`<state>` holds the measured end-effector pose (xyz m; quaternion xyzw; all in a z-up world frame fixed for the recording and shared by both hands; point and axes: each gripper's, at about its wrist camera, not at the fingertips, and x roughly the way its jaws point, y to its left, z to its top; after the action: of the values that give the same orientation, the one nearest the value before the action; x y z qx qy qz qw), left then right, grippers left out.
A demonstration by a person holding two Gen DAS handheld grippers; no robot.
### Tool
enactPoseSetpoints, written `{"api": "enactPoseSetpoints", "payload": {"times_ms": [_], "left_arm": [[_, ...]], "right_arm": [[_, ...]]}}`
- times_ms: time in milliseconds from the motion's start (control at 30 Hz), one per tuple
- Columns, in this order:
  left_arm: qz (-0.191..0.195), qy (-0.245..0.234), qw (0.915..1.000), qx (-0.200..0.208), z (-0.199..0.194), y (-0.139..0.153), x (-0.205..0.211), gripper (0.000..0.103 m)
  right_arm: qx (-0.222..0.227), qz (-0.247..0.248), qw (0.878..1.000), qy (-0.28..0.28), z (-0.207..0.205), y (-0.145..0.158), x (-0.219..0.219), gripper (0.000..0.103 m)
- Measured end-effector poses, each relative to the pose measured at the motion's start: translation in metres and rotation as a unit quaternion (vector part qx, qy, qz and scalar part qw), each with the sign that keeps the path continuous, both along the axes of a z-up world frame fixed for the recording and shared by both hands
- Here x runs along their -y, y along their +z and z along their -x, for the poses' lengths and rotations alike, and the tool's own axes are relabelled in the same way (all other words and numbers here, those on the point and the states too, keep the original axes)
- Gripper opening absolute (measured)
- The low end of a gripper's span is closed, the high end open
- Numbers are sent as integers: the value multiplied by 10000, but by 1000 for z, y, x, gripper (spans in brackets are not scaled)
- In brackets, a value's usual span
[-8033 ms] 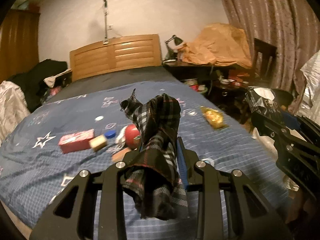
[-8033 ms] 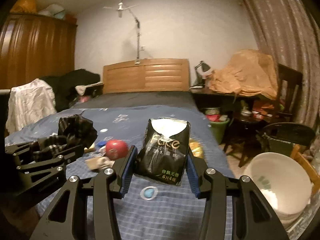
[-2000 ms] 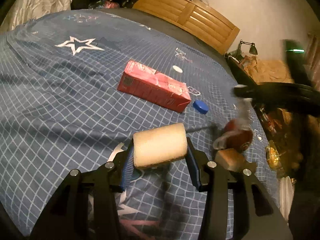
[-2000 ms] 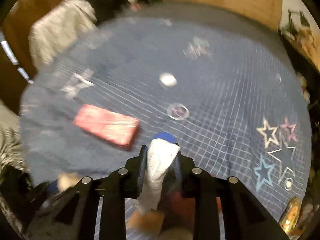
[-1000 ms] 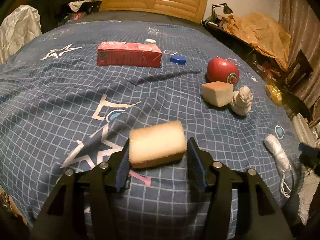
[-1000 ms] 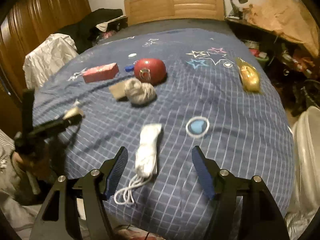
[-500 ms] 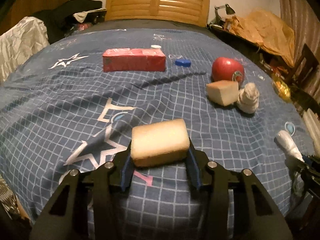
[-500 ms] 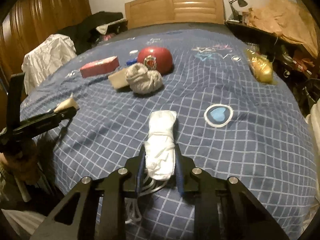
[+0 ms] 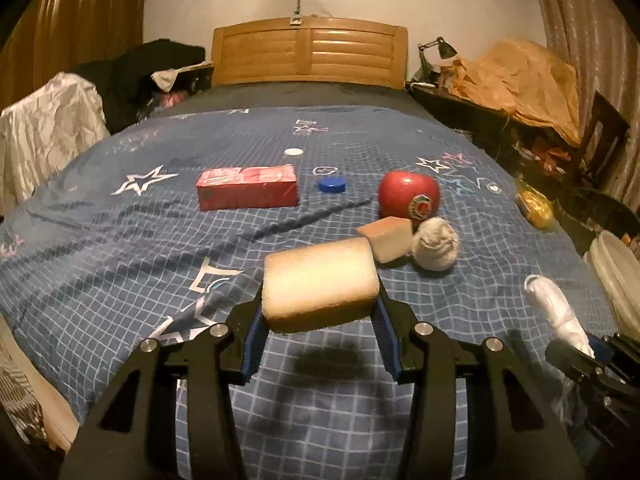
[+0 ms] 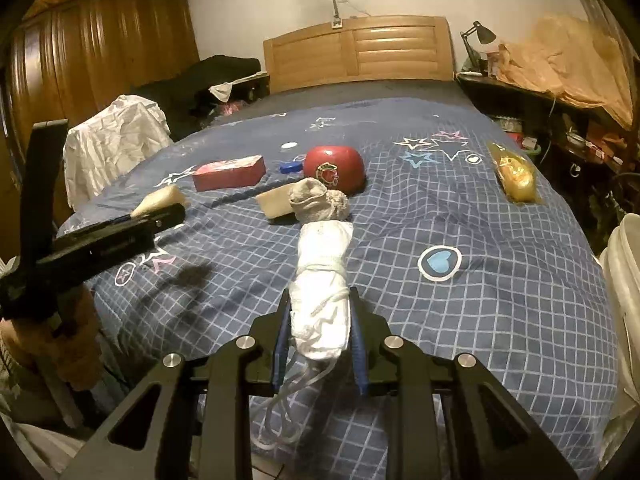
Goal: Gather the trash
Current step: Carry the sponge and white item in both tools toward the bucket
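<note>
The left gripper [image 9: 320,320] clenches a tan rectangular sponge block [image 9: 320,284], lifted above its shadow on the bed. The right gripper [image 10: 320,340] pinches a white rolled cloth bundle tied with cord [image 10: 322,280], whose loose loops dangle below the jaws.

Both pieces look ready to carry off — the sensible move is to keep both grips firm, lift clear of the bedding, and mind that the trailing cord does not snag. A white bucket [image 10: 624,280] stands at the bed's right edge and may serve as the bin, though its inside is hidden.

The blue checked bedspread with stars [image 9: 120,240] also bears a red carton [image 9: 247,187], a blue bottle cap [image 9: 332,185], a red round object [image 9: 409,200], a second tan block [image 9: 387,238], a balled grey sock [image 9: 436,249] and a yellow wrapped packet [image 10: 514,174]. Behind stand a wooden headboard [image 9: 310,52] and a cluttered desk — curtains to the right.
</note>
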<state>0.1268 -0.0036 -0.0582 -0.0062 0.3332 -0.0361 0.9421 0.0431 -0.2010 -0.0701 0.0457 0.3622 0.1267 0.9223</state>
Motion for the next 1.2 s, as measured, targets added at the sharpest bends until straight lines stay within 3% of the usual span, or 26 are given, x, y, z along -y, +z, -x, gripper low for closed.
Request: {"api": "enactPoseSetpoints", "payload": {"times_ms": [600, 1200], "left_arm": [[-272, -3, 9996, -63, 5, 1, 18, 45], [-428, -177, 9989, 121, 9, 12, 47, 45]], "right_arm": [[57, -141, 9999, -17, 13, 4, 9, 27], [312, -235, 9987, -318, 20, 16, 32, 27]]}}
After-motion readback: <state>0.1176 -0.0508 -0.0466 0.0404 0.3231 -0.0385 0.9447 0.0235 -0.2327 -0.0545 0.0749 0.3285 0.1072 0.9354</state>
